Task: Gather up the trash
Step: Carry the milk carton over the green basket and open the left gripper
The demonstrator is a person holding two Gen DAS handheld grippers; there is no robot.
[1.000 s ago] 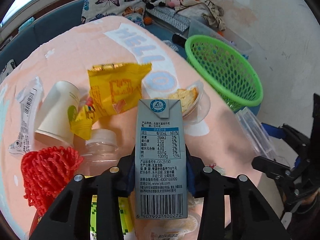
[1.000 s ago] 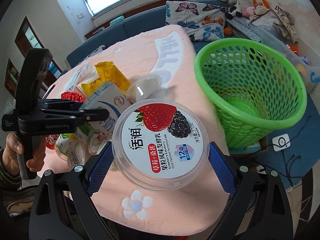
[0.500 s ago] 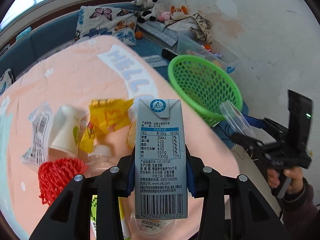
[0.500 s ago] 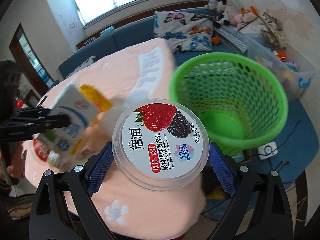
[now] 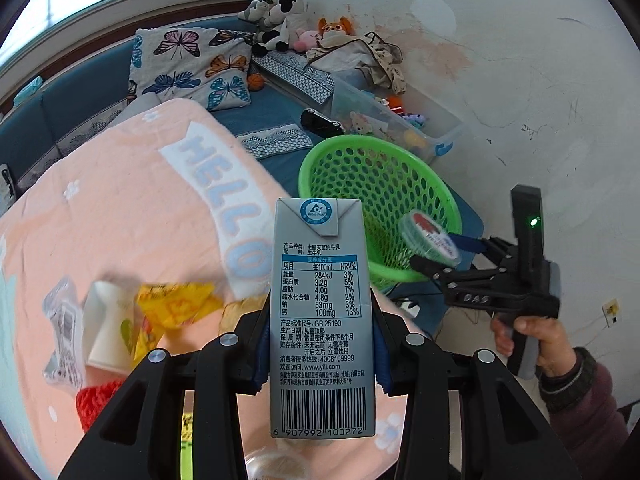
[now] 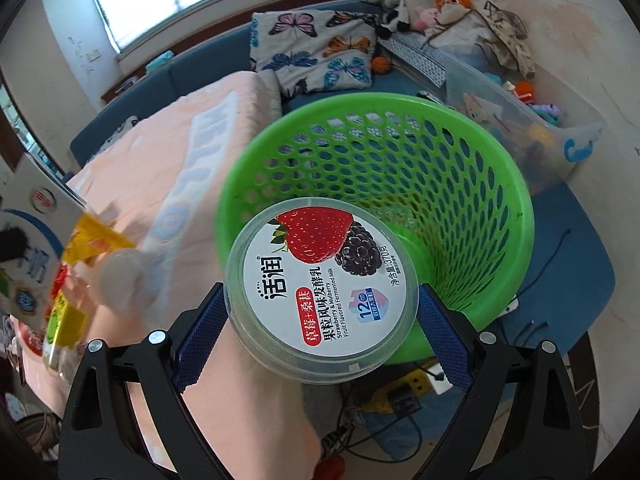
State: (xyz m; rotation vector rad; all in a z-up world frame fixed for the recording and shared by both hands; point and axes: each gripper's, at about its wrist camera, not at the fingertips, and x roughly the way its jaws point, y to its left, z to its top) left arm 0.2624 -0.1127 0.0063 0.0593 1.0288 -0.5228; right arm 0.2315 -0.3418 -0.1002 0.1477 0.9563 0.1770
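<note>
Grey milk carton (image 5: 322, 316) upright, nutrition table and barcode facing camera, clamped between left gripper (image 5: 320, 354) pads above pink tablecloth (image 5: 120, 216)
Yogurt tub (image 6: 322, 300), strawberry-mulberry lid, clear wall, pinched by right gripper (image 6: 322, 320) at near rim of green basket (image 6: 472, 184)
Left view alone shows hand (image 5: 532, 336) on right gripper's handle, yellow wrapper (image 5: 176, 304), paper cup (image 5: 106, 328)
Both grippers angled downward
</note>
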